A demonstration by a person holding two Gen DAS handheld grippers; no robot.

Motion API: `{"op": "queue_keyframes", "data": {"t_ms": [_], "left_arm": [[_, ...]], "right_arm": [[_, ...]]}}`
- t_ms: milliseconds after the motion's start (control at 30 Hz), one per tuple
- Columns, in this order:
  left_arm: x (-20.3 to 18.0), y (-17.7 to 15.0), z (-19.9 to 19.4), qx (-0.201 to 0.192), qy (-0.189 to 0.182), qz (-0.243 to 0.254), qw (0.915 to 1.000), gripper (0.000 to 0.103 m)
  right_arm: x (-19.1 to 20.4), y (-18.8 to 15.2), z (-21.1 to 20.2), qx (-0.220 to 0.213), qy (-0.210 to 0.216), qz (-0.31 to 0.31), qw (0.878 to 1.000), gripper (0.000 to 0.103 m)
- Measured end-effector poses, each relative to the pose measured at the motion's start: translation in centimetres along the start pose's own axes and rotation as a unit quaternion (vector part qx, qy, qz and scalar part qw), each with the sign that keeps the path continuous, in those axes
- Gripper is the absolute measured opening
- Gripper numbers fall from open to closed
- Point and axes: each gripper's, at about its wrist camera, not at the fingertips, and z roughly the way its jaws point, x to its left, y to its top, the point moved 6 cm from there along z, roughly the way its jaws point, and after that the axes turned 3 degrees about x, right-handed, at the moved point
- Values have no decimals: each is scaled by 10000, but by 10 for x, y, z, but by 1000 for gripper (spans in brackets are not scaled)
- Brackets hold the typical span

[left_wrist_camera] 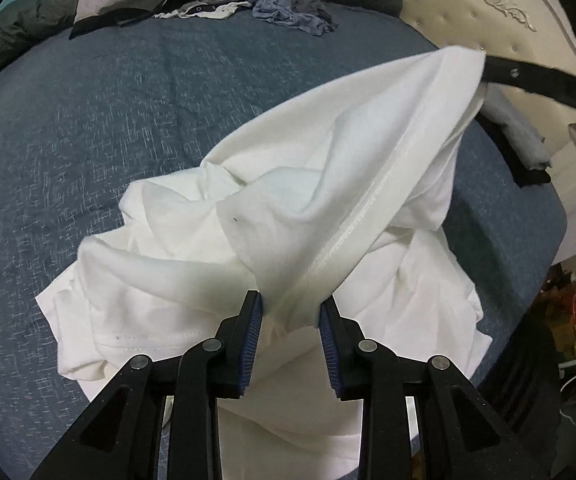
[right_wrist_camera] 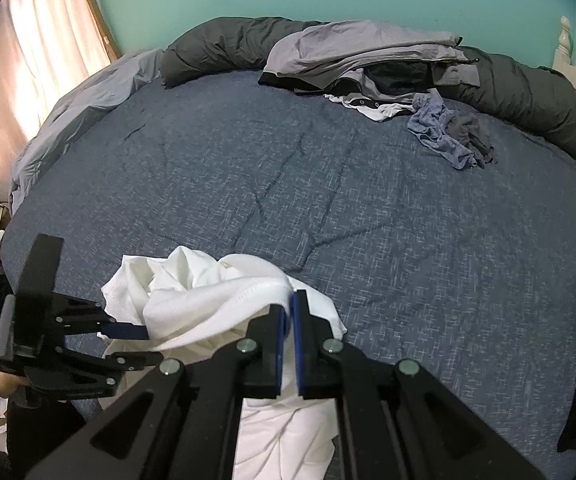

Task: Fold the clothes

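A crumpled white shirt (left_wrist_camera: 328, 184) lies on the blue bedspread (left_wrist_camera: 87, 140) near its front edge. My right gripper (right_wrist_camera: 291, 300) is shut on the shirt's stitched hem (right_wrist_camera: 247, 292) and holds that edge up off the bed. In the left wrist view it shows at the upper right, where the raised cloth ends (left_wrist_camera: 486, 70). The hem runs down from there into my left gripper (left_wrist_camera: 291, 300), whose jaws stand apart with a bunch of the white cloth lying between the blue pads. In the right wrist view the left gripper (right_wrist_camera: 147, 344) sits at the shirt's left side.
A pile of grey, black and blue clothes (right_wrist_camera: 388, 76) lies at the far side of the bed in front of a dark rolled duvet (right_wrist_camera: 227, 44). A cream padded headboard (left_wrist_camera: 448, 12) stands to the right, and a curtain (right_wrist_camera: 27, 64) hangs to the left.
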Motion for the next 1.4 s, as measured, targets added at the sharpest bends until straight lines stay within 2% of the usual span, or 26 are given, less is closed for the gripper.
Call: {"op": "queue_keyframes", "data": {"t_ms": [233,333,367,567,767,900,1067,1267,1400], "left_arm": [[6,-3,3,-91,211,0,9997,30],[10,0,-9,-232,324,7,9992,14],[11,1,-13,-265,348,9,9990,12],[19,15,-60,-689,590,168,9957,2],[23,38,-137,-1248,1023,398,9861,2],[21,61,-203,-1665,1372,530,9750,2],[4,92,-298,-2277,1726,663,9560,2],[-31,121,-431,-3114,2078,829,9236,2],[-64,125,-520,-3657,2235,884,8991,2]], "right_arm": [[4,0,-5,-41,36,-65,10000,4],[5,1,-8,-95,76,-49,9999,4],[5,2,-9,-114,86,-51,9999,4],[11,10,-27,-317,153,-85,9993,4],[25,28,-62,-652,198,-227,9974,4],[34,53,-105,-1028,179,-321,9940,4],[52,92,-178,-1588,50,-562,9857,4],[78,139,-299,-2387,-231,-866,9669,3],[99,157,-380,-2886,-397,-1059,9508,3]]}}
